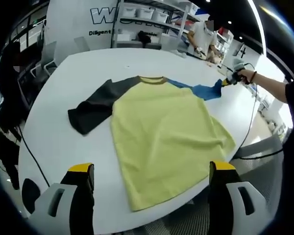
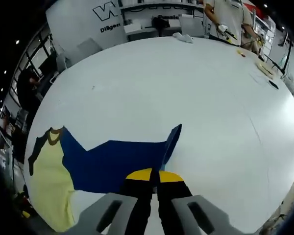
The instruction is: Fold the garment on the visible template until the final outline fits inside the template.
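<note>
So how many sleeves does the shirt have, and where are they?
2. The dark sleeve lies spread flat on the table; the blue sleeve is stretched out, its end pinched in the right gripper.

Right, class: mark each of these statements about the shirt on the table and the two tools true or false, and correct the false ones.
1. The shirt's body is yellow. True.
2. Both sleeves are blue. False: the blue sleeve is on one side, the dark grey sleeve on the other.
3. The right tool is shut on the blue sleeve's cuff. True.
4. The left tool grips the hem. False: it is open, holding nothing.
5. The shirt lies on a white table. True.
</note>
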Demonstrator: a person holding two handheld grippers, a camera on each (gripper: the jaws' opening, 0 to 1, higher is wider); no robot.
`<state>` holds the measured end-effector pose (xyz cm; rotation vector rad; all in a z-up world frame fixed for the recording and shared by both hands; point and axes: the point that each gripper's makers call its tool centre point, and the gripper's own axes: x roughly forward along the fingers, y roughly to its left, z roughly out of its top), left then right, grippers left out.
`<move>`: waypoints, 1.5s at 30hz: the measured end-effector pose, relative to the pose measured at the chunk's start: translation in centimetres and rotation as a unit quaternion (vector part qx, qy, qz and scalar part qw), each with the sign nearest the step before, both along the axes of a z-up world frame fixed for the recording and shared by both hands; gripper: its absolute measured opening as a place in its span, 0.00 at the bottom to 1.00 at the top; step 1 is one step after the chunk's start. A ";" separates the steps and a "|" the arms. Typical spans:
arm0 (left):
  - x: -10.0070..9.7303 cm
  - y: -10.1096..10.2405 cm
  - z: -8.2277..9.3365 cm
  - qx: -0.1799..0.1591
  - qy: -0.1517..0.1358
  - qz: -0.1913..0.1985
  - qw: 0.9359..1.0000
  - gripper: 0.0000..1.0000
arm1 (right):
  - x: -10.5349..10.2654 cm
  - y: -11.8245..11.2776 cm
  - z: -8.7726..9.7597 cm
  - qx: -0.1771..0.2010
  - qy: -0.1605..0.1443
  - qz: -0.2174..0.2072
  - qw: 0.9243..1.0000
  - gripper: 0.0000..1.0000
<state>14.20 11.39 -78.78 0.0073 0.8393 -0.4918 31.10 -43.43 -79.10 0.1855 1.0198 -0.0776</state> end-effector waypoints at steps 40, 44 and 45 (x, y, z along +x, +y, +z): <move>-0.8 -0.6 0.3 -0.006 0.003 -0.043 0.999 0.99 | 4.2 33.2 9.1 0.100 -0.077 0.307 0.943 0.00; -0.8 -0.5 0.2 -0.003 0.003 -0.043 0.999 0.99 | 4.0 35.1 8.8 0.107 -0.074 0.317 0.939 0.00; -0.9 -0.4 0.2 -0.002 0.004 -0.044 0.999 0.99 | 3.8 36.2 8.7 0.112 -0.072 0.326 0.936 0.00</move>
